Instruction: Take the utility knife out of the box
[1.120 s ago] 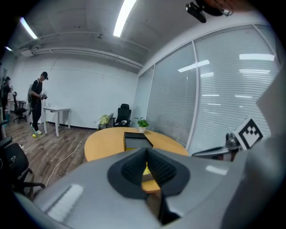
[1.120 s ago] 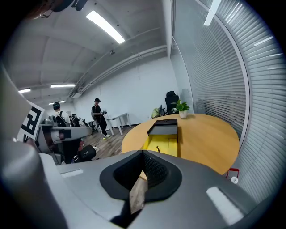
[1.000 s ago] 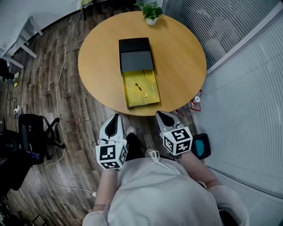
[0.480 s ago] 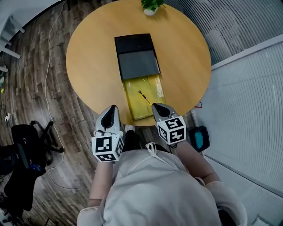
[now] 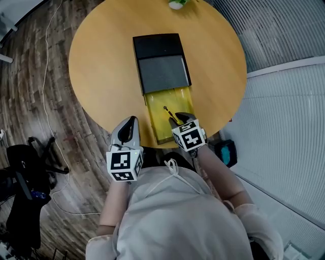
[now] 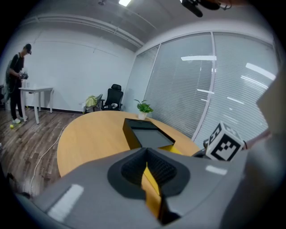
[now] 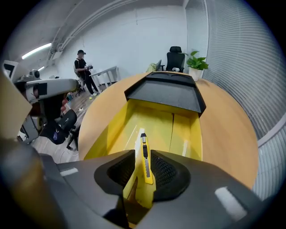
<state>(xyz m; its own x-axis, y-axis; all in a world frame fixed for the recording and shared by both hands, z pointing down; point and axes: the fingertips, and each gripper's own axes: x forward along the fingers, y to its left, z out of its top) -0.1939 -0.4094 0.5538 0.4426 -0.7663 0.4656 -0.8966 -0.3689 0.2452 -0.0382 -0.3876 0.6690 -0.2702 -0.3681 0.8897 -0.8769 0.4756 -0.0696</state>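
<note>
A black box (image 5: 162,66) lies on the round wooden table (image 5: 101,71) with its yellow drawer (image 5: 155,109) pulled out toward me. The yellow utility knife (image 5: 166,111) lies flat in that drawer. My right gripper (image 5: 177,118) hangs over the drawer, tilted steeply down. Its jaws are opening, and the knife (image 7: 143,143) shows in the gap between them, lying on the drawer floor (image 7: 178,129) with no pad pressing on it. My left gripper (image 5: 132,122) is shut at the table's near edge, left of the drawer, holding nothing.
A small potted plant (image 5: 177,3) stands at the table's far edge. Glass walls with blinds run along the right. An office chair (image 5: 25,172) and a cable lie on the wooden floor at the left. A person (image 6: 18,80) stands far back by a white desk.
Both grippers have moved forward and down toward the table. The right one has come from beyond the table's edge to above the drawer and knife; the left one has reached the table's edge.
</note>
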